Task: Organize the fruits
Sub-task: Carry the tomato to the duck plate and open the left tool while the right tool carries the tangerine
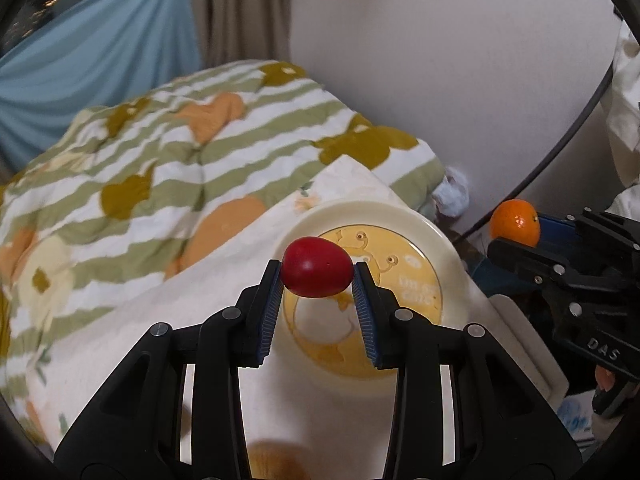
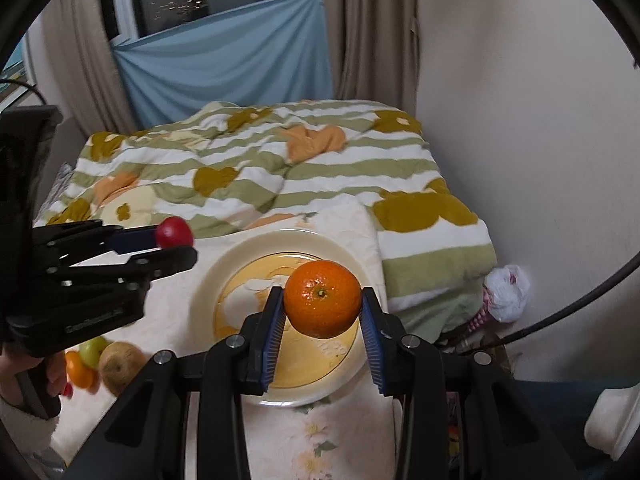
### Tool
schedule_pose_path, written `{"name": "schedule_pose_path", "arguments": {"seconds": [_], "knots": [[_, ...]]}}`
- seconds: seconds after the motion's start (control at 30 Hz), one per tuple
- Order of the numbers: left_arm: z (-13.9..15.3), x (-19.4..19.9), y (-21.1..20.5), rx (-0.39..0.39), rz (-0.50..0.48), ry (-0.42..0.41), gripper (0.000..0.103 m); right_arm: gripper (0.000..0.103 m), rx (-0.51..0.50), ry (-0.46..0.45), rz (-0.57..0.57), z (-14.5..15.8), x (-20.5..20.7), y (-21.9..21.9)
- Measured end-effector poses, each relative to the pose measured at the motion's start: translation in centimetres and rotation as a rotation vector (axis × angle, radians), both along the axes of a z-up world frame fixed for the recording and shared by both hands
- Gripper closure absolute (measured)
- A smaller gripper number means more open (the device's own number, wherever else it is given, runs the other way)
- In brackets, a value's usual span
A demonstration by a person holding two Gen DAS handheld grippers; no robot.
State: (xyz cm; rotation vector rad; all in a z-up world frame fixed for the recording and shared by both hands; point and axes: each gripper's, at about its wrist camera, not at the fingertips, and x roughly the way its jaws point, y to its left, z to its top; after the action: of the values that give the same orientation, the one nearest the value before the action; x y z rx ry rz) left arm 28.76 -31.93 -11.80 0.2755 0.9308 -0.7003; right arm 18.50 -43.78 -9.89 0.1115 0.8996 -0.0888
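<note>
A striped quilt [image 2: 280, 168] fills the bed toward 12 o'clock. In front of it lies the cream plate [image 2: 224, 268], bare of fruit. The right gripper [image 2: 322, 300] clamps an orange [image 2: 322, 298] directly over the plate's middle. The left gripper [image 1: 316, 276] pinches a red tomato [image 1: 316, 267], long axis crosswise, above the plate's 9 o'clock rim, so the right looks better placed. Spare fruit [image 2: 116, 362] waits at 8 o'clock.

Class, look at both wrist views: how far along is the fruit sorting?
Done: nothing; the plate holds no fruit. In hand: the left claw grips a red fruit, and the right claw grips an orange, both above the plate. Left: a brown fruit, a green one and a small orange one wait beside it.
</note>
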Motion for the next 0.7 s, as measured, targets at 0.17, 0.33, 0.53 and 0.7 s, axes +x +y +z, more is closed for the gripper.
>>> {"name": "schedule_pose_path", "arguments": {"seconds": [0.17, 0.33, 0.53, 0.7], "knots": [[-2.8, 2.6, -2.8, 0.027, -0.077, 0.061, 0.061, 0.069, 0.019, 0.03, -0.061, -1.9, 1.2, -1.3], [-5.3, 3.7, -5.0, 0.071, -0.146, 0.097, 0.061, 0.069, 0.044, 0.058, -0.104, -3.5, 2.0, -2.4], [-6.8, 4.1, -6.2, 0.095, -0.18, 0.124, 0.06, 0.069, 0.059, 0.075, -0.135, -4.4, 2.2, -3.1], [-7.3, 4.2, -6.7, 0.136, -0.181, 0.114, 0.04, 0.069, 0.065, 0.075, -0.158, -4.5, 1.9, -3.7]]}}
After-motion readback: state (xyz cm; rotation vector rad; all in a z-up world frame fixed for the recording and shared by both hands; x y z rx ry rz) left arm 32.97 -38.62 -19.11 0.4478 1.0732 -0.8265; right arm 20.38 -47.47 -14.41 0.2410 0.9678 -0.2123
